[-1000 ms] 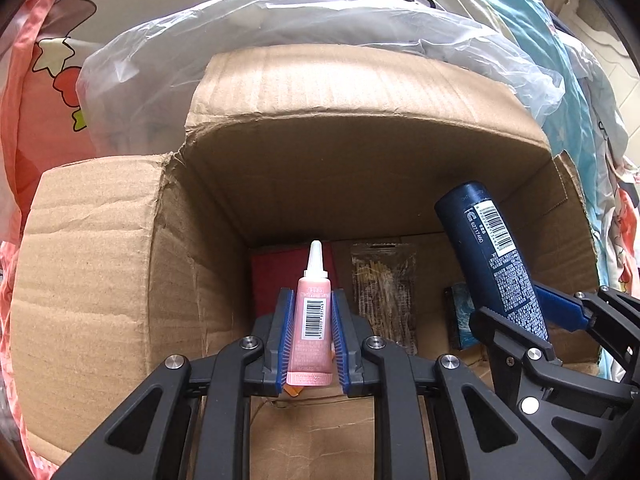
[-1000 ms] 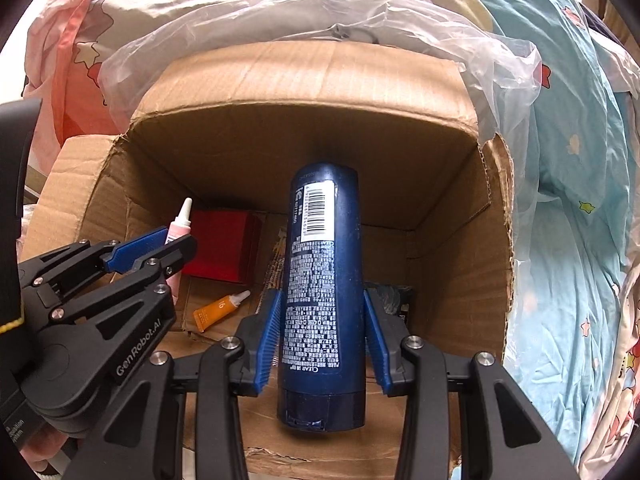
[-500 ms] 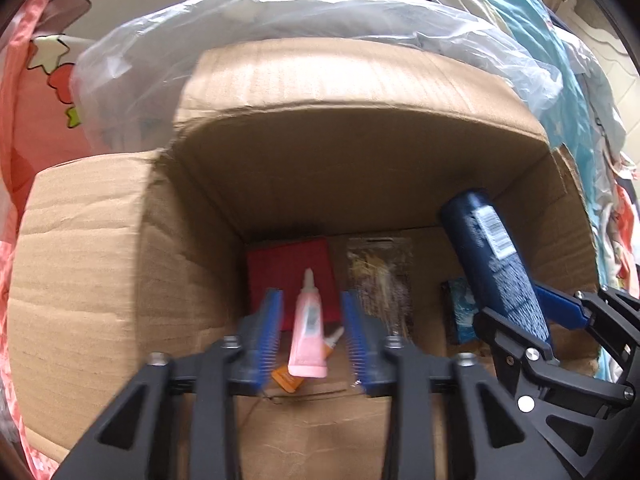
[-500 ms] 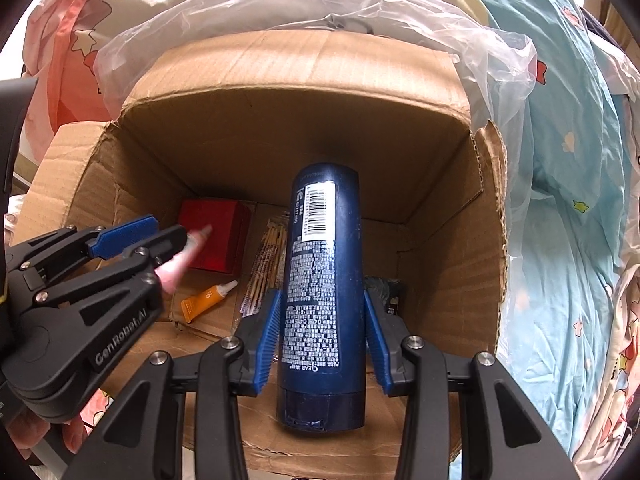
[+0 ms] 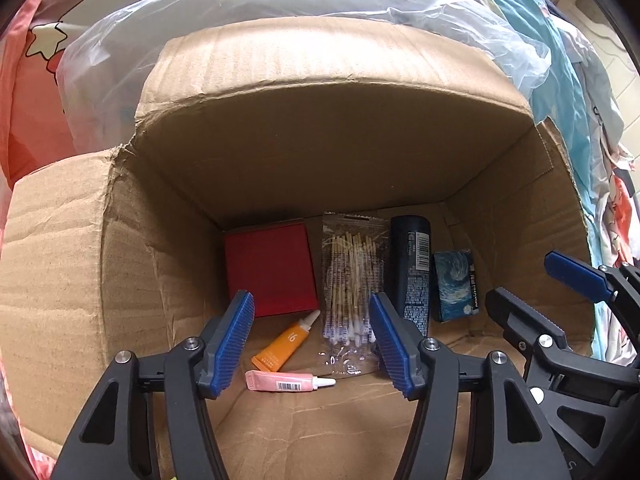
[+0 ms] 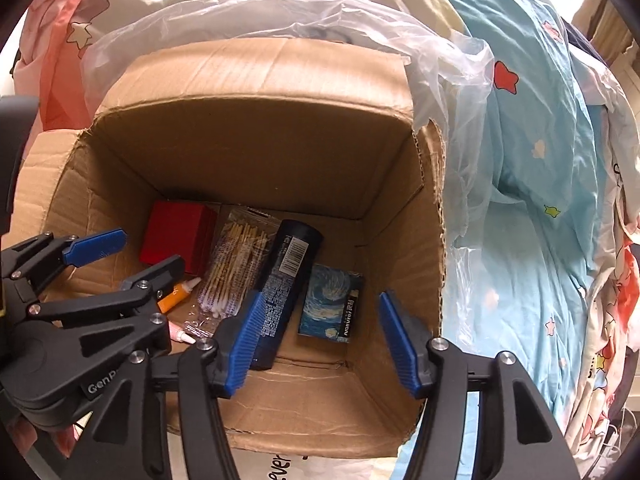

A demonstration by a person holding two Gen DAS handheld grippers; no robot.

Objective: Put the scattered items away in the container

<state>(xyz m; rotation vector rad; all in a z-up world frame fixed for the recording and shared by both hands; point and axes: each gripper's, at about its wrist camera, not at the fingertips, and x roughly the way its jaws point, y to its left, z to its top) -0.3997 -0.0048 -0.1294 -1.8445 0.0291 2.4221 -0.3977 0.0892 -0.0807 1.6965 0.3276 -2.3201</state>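
An open cardboard box (image 5: 340, 152) (image 6: 256, 148) sits in front of both grippers. On its floor lie a pink tube (image 5: 286, 381), an orange tube (image 5: 285, 342) (image 6: 176, 294), a red box (image 5: 270, 270) (image 6: 176, 236), a bag of cotton swabs (image 5: 350, 280) (image 6: 236, 268), a dark blue bottle (image 5: 410, 264) (image 6: 286, 280) and a small blue painted carton (image 5: 456, 284) (image 6: 332, 304). My left gripper (image 5: 312, 344) is open and empty above the box floor. My right gripper (image 6: 320, 344) is open and empty above the bottle and carton.
Clear plastic sheeting (image 5: 280, 12) (image 6: 452, 64) drapes behind the box. Patterned bedding in pink (image 5: 28, 80) and light blue (image 6: 540, 160) surrounds it. The right gripper shows at the right of the left wrist view (image 5: 560, 320); the left gripper shows at the left of the right wrist view (image 6: 80, 280).
Both grippers have opened. The pink tube dropped from the left gripper and the blue bottle from the right; both now lie on the box floor.
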